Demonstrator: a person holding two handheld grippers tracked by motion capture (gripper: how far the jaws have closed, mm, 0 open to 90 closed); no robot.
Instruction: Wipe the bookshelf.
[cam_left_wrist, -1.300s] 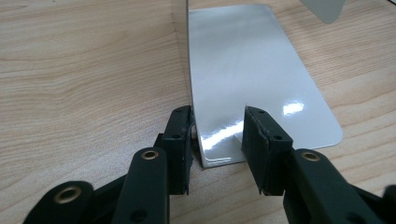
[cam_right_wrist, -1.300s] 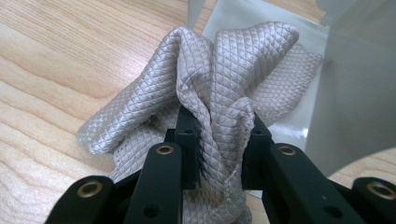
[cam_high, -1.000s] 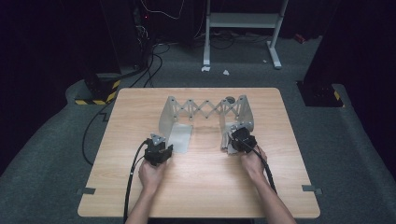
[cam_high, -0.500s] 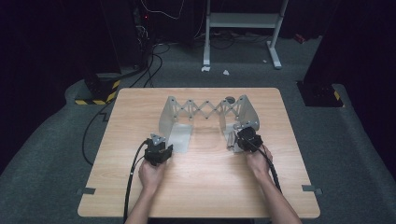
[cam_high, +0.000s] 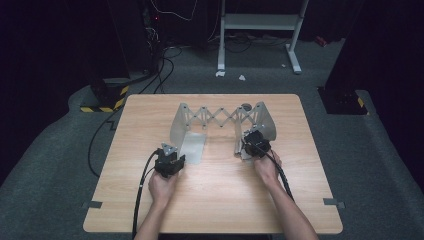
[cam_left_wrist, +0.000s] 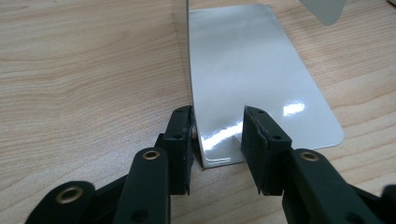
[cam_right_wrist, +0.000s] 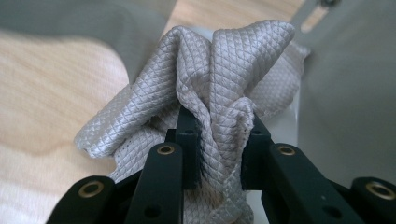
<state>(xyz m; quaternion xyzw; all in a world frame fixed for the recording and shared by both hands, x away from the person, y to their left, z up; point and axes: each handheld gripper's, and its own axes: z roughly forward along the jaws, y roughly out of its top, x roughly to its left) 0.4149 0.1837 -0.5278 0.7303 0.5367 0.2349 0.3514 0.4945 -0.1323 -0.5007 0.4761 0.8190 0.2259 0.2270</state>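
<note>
While the right gripper (cam_right_wrist: 218, 140) clamps a bunched fold of grey quilted cloth (cam_right_wrist: 224, 84) against the expanding metal rack's (cam_high: 220, 117) right plate, the cloth looks light, limp and grippy. The left gripper (cam_left_wrist: 218, 135), jaws apart, straddles the rack's glossy, stiff, slippery foot plate (cam_left_wrist: 252, 74) edge. No writing is legible.
</note>
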